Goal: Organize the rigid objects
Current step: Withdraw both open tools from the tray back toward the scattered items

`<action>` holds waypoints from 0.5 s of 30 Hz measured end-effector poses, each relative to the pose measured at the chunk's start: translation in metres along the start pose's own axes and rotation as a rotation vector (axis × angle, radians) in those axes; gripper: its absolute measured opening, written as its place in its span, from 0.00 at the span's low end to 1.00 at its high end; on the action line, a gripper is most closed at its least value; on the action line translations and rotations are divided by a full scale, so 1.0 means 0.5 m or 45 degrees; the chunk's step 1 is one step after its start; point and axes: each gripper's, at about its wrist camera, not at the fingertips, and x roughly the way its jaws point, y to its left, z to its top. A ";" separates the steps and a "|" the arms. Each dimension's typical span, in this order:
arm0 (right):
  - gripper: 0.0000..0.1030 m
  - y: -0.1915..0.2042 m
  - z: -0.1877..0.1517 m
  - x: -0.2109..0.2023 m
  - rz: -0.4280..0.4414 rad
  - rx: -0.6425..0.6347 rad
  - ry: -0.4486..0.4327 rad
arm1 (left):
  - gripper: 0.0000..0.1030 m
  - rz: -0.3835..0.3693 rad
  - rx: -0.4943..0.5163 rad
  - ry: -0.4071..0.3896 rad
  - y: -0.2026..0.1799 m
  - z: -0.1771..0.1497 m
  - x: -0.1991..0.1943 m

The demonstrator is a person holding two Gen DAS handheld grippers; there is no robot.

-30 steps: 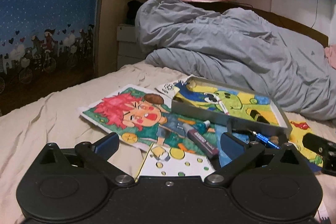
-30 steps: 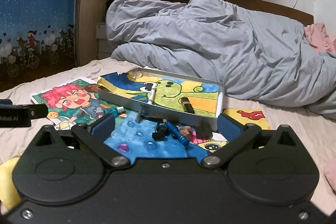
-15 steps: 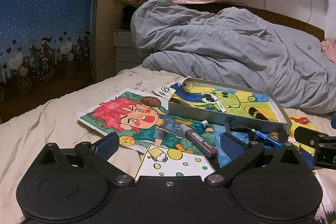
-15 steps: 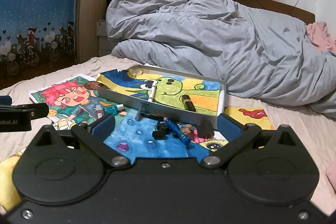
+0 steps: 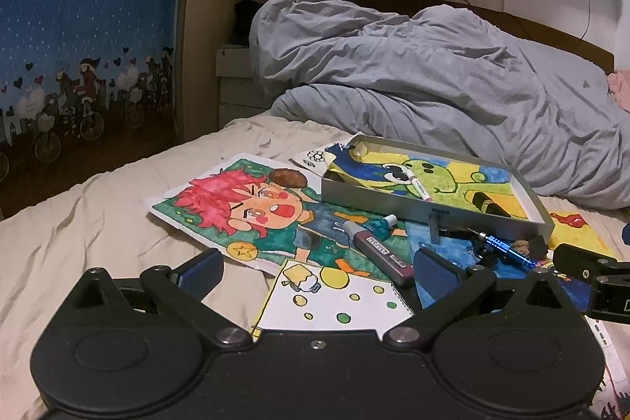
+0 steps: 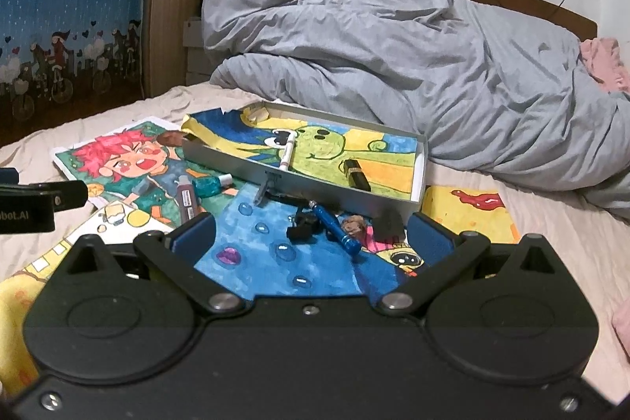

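Nearest in each wrist view is the tool itself: the right tool (image 6: 311, 237) and the left tool (image 5: 317, 264) both stand wide and hold nothing. Just ahead of the right tool, between its fingers, a blue metal pen (image 6: 335, 229) lies on the blue drawing (image 6: 271, 254), its long axis running away and leftward toward the tray, with a black clip (image 6: 301, 225) beside it. The right hand is the nearer one for these. Ahead of the left tool lie a purple marker (image 5: 378, 252) and a teal bottle (image 5: 380, 225). Farther off, the grey tray (image 6: 327, 189) already holds a white marker (image 6: 287, 154) and a lipstick (image 6: 356, 174); beyond lies the grey duvet (image 6: 393, 65).
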 end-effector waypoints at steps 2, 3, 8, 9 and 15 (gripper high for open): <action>0.99 0.001 -0.001 0.004 0.001 -0.007 0.014 | 0.99 0.003 0.000 0.005 0.002 -0.002 0.002; 0.99 0.000 -0.003 0.005 0.003 -0.009 0.021 | 0.99 0.002 -0.001 0.008 0.002 -0.003 0.003; 0.99 -0.002 -0.005 0.010 0.009 -0.012 0.048 | 0.99 0.005 -0.006 0.020 0.004 -0.006 0.008; 0.99 -0.003 -0.005 0.011 0.010 -0.013 0.052 | 0.99 0.005 -0.007 0.022 0.004 -0.006 0.010; 0.99 0.001 -0.011 0.018 0.014 -0.021 0.088 | 0.99 0.008 -0.002 0.038 0.003 -0.009 0.017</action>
